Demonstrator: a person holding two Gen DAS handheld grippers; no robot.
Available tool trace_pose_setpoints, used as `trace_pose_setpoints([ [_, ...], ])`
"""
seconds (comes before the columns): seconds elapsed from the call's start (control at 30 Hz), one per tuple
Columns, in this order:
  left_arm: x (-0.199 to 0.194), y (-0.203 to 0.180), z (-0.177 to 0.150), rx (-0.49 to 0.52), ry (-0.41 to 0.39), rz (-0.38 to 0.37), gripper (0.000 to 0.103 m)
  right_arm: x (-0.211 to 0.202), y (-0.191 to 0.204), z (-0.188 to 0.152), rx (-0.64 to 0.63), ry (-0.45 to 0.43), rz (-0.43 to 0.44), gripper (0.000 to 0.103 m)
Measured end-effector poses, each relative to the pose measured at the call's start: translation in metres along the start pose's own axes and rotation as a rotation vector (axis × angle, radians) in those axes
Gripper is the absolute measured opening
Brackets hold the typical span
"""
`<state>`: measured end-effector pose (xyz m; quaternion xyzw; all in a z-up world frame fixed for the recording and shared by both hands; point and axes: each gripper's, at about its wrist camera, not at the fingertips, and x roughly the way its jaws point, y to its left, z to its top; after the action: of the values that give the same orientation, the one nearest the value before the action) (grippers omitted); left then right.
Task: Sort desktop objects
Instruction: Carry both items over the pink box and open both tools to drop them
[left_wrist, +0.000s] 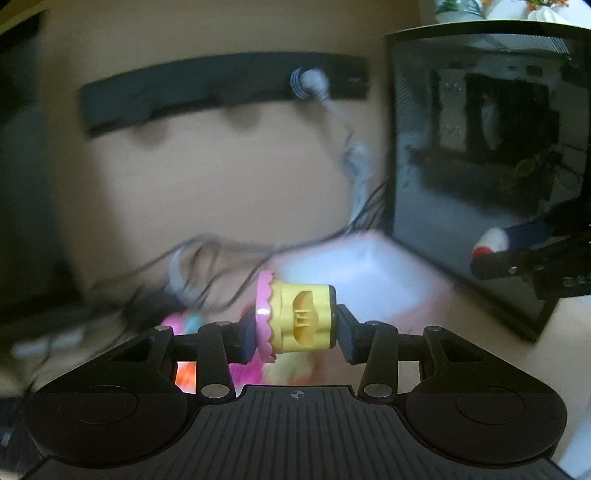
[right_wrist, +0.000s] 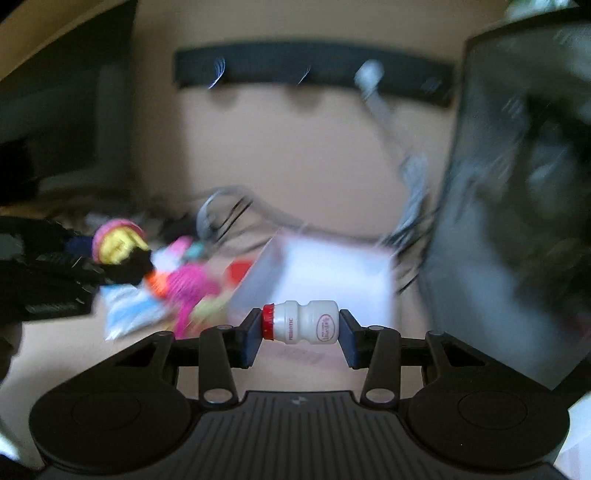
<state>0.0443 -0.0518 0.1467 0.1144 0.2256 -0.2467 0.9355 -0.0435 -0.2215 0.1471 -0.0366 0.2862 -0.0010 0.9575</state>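
Toys (right_wrist: 184, 288) on beige desk (left_wrist: 221, 184)

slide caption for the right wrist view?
Right gripper clamps a small red-capped bottle sideways above the white bin, toy pile at left.

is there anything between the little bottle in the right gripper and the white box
Nothing visible. The right gripper holds the little bottle sideways, and the white box lies right beyond it with only open air between. The toy pile sits off to the left of that path.
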Motion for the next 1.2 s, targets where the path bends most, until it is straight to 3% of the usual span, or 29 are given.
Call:
trace_pose_setpoints([
  [0.17,0.083,-0.033,0.035,0.001,0.020,-0.043,0.050,0.011,-0.020,0.009,0.019,0.003,-0.059,0.043],
  [0.3,0.121,-0.038,0.038,-0.087,0.109,-0.064,0.068,0.030,-0.036,0.003,0.014,0.046,-0.073,0.043],
  [0.53,0.084,-0.035,-0.009,-0.169,0.216,-0.024,0.088,0.069,-0.056,-0.006,0.031,0.100,-0.056,0.043],
  [0.7,0.055,-0.031,-0.048,-0.194,0.305,0.046,0.093,0.109,-0.043,-0.005,0.014,0.124,-0.016,0.043],
  [0.9,0.025,-0.004,-0.076,-0.259,0.348,0.173,0.096,0.147,-0.025,-0.005,-0.052,0.166,-0.033,0.049],
  [1.03,0.010,0.025,-0.093,-0.364,0.388,0.265,0.097,0.138,0.005,0.001,-0.086,0.133,0.051,0.054],
  [1.2,-0.012,0.052,-0.114,-0.456,0.425,0.311,0.099,0.124,0.085,-0.002,-0.350,0.041,0.098,0.053],
])
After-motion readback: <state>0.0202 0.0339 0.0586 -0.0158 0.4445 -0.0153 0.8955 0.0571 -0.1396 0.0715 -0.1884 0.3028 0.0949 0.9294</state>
